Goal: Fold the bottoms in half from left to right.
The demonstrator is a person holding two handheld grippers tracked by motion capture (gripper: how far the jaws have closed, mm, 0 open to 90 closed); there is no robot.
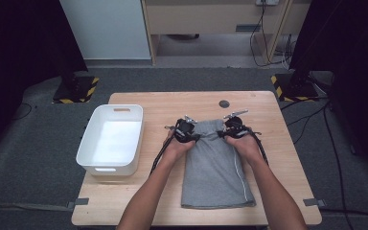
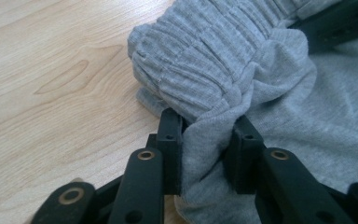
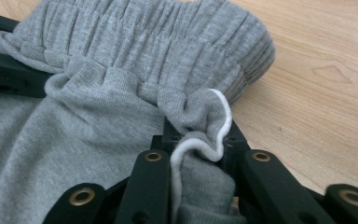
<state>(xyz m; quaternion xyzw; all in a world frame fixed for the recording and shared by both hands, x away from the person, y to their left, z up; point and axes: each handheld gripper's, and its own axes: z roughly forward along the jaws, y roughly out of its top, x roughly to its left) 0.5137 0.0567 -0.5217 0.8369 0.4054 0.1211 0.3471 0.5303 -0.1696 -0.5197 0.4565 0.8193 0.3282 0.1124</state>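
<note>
A folded grey garment [image 1: 215, 167] with an elastic waistband and white side piping lies on the wooden table [image 1: 282, 158], waistband at the far end. At the waistband's left corner, my left gripper [image 1: 192, 136] is shut on a bunched fold of the grey fabric [image 2: 205, 154] just below the ribbed band [image 2: 200, 60]. My right gripper [image 1: 224, 134] is at the right corner, shut on a fold of cloth that carries the white piping [image 3: 200, 147]. Each gripper view also shows the other gripper's black jaw at the far corner of the band.
A white plastic bin [image 1: 117, 108] stands on the table's left side, close to my left forearm. A small dark disc [image 1: 224, 103] is set in the tabletop beyond the waistband. Bare wood runs along the right edge and the far side.
</note>
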